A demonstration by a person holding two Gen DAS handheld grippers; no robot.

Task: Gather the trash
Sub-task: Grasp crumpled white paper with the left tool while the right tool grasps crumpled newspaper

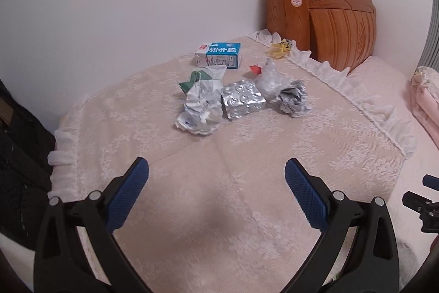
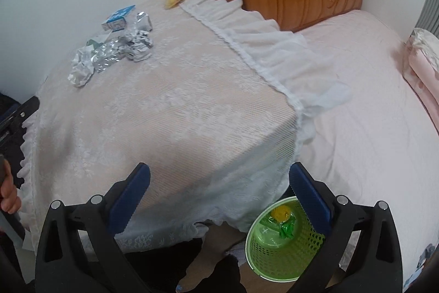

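Both your grippers, left [image 1: 216, 183] and right [image 2: 219, 183], gape empty; trash [image 1: 236, 98] at 12 o'clock, basket [image 2: 274, 260] at 5, nothing between.

- A bedroom in a home is shown.
- A carved wooden headboard [image 1: 333, 24] is set against a plain white wall [image 1: 137, 4].
- A bed [image 2: 356, 114] is spread with a pale pink sheet, and folded pink bedding [image 2: 422, 67] is stacked at its far edge.
- A desk beside the bed is draped with a lace cover [image 2: 178, 100] with a white frill along its edges.
- A small green plastic basket [image 2: 279, 254] is stood on the floor by the desk's near corner.
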